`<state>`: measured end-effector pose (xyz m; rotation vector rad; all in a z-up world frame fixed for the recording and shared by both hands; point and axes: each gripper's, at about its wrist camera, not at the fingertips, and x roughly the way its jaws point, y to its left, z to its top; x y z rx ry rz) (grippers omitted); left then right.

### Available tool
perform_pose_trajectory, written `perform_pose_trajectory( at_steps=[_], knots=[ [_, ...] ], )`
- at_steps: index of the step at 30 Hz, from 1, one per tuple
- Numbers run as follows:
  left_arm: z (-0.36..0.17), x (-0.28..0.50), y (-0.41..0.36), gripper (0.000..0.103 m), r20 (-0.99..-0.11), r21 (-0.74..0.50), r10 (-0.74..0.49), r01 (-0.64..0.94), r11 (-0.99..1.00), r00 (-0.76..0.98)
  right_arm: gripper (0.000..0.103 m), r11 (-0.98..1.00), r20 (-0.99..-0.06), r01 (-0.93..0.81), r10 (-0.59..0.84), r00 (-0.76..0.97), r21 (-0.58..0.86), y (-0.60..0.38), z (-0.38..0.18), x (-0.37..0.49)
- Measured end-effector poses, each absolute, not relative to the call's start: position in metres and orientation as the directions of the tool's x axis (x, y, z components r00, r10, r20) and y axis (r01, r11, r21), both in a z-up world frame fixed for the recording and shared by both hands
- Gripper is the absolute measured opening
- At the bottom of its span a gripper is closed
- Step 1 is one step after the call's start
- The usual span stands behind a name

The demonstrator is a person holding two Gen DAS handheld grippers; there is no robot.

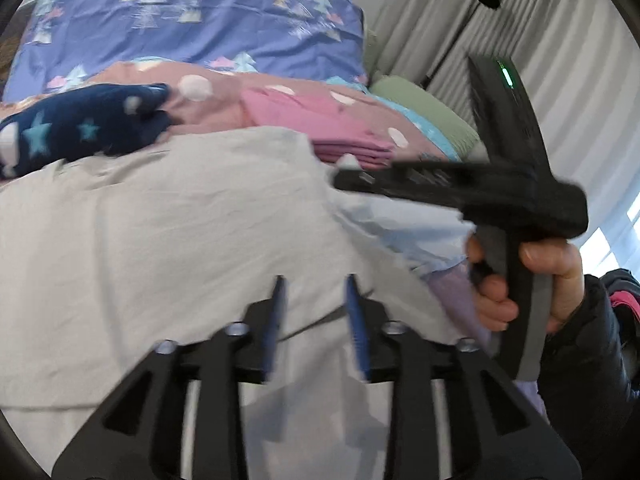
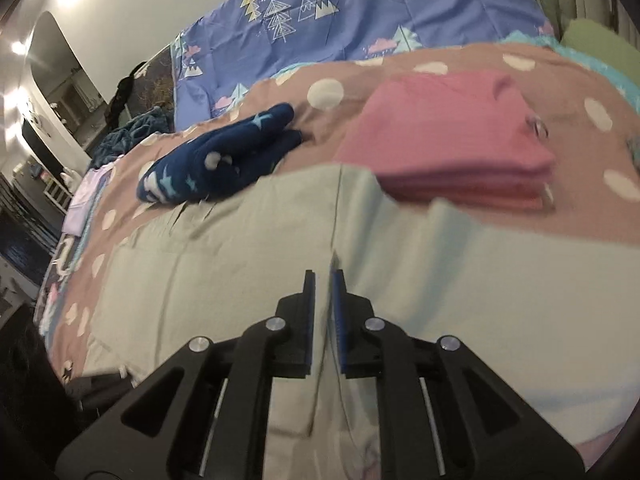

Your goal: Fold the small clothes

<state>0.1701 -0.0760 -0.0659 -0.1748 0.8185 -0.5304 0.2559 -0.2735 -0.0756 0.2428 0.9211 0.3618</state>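
Right gripper [image 2: 325, 276] pinching grey garment [image 2: 208, 272].

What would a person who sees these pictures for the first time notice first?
First the pale grey garment, spread wide over the dotted bedcover and filling the foreground of both views. Behind it lie a folded pink stack to the right and a dark blue piece with stars to the left. In the left wrist view, a person's hand holding the right gripper stands out at the right.
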Motion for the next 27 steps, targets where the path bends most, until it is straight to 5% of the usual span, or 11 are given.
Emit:
perform_pose_trajectory(
  at_steps=[7, 9, 12, 15, 22, 27],
  knots=[
    [-0.069, 0.144, -0.007, 0.049, -0.68, -0.199, -0.339, 0.281, 0.939, 0.65, 0.012, 0.832, -0.701, -0.389, 0.548, 0.457, 0.396, -0.254, -0.08, 0.202],
    [-0.078, 0.141, 0.019, 0.05, -0.71, -0.16, -0.261, 0.21, 0.964, 0.654, 0.028, 0.844, -0.746, -0.393, 0.518, 0.418, 0.365, -0.244, -0.092, 0.195],
    [-0.098, 0.14, 0.079, 0.049, -0.765, -0.218, -0.172, 0.002, 0.976, 0.62, 0.023, 0.894, -0.796, -0.342, 0.422, 0.434, 0.288, -0.241, -0.113, 0.191],
    [-0.102, 0.134, 0.113, 0.049, -0.751, -0.328, -0.222, -0.061, 0.943, 0.621, 0.029, 0.91, -0.791, -0.304, 0.399, 0.464, 0.281, -0.24, -0.108, 0.183],
    [-0.073, 0.132, 0.094, 0.053, -0.688, -0.266, -0.217, 0.038, 0.963, 0.693, 0.055, 0.926, -0.704, -0.155, 0.364, 0.61, 0.344, -0.294, -0.077, 0.152],
    [-0.092, 0.152, 0.06, 0.062, -0.718, -0.079, -0.094, 0.053, 0.995, 0.69, 0.063, 0.888, -0.674, 0.13, 0.231, 0.702, 0.44, -0.403, -0.069, 0.129]
  ],
)
